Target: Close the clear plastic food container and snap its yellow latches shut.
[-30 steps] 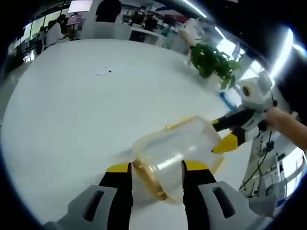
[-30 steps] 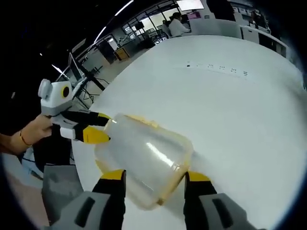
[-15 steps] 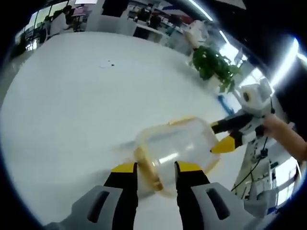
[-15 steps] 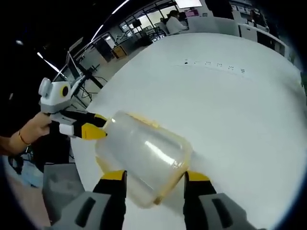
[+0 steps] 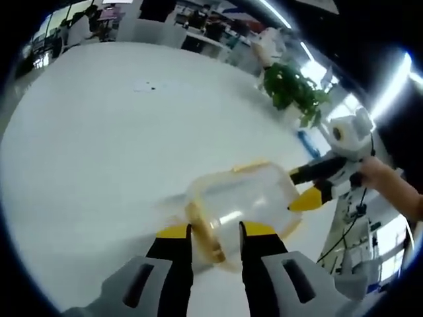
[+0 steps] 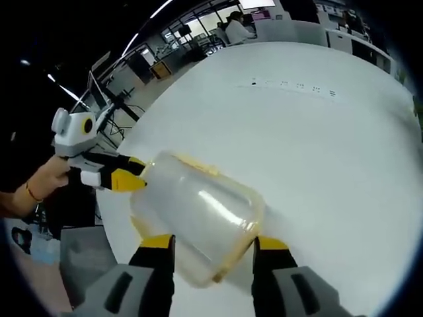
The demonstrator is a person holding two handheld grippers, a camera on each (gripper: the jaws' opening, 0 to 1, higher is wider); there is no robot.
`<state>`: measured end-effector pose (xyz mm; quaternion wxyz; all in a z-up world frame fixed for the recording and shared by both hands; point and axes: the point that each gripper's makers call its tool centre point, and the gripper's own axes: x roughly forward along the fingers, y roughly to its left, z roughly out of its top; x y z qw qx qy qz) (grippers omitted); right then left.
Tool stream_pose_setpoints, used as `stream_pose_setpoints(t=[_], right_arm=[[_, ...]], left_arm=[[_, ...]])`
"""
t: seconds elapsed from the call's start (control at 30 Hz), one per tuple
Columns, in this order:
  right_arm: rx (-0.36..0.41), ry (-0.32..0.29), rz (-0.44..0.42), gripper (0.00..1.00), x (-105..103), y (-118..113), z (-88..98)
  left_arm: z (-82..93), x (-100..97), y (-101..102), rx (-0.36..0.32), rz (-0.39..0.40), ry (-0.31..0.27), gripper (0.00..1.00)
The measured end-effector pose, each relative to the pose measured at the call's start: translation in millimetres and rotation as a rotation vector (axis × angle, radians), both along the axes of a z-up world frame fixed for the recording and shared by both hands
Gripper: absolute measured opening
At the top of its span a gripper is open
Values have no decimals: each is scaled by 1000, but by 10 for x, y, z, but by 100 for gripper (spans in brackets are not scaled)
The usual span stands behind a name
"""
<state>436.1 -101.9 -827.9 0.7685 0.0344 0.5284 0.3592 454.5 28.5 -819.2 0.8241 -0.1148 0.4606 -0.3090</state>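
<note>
While the white tabletop (image 5: 99, 145) spreads wide behind it, the clear plastic food container (image 5: 241, 205) sits between your two grippers, lying on the table w/ its domed clear body up and the yellow-rimmed lid edge toward the left gripper view's camera. In the right gripper view the same container (image 6: 198, 221) lies angled across the table (image 6: 330, 152), its yellow rim at the near end.

Your left gripper (image 5: 215, 241) has its jaws narrowed on the container's near end, pinching the yellow latch (image 5: 201, 234) at the rim; black fingers w/ yellow tips (image 5: 173, 230) sit on either side of it. Seen from the right gripper view, that left gripper (image 6: 129, 178) reaches in from the left, its yellow tips touching the container's far end, w/ your hand (image 6: 36, 188) behind it.

Your right gripper (image 6: 213, 254) has its jaws spread, straddling the container's near end, one yellow tip at each side; can't tell if they press it. From the left gripper view it (image 5: 307, 195) comes in from the right, tips at the container's far corner, your hand (image 5: 386, 185) on the grip.

A potted green plant (image 5: 291, 89) stands at the table's far edge; office desks (image 6: 291, 26) in the bkgd.
</note>
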Motion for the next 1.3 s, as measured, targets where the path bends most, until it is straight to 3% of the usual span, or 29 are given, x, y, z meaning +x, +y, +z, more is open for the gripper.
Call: stream_pose_setpoints(t=[0.23,0.27,0.3,0.5,0.9,1.3], right_arm=[[1,27,-20,42,15,6,-12],[-4,49,-25,42,-15,0,-18],[-3,40,-26,42,8,5,-25],[-2,43,-24,42,12,11,-39],[24,9,-33,44,17,7,-16],[19,-17,-1,46,4,3,-1]], left_arm=[[-2,16,4,-37,5,38,18],[103,129,-33,-93,61,3,16],[100,67,-5,-71,1,0,16],[5,43,-16,-47,-7,10,16],[4,45,-4,-41,-7,4,19],[30,41,-7,4,-32,-62,21]])
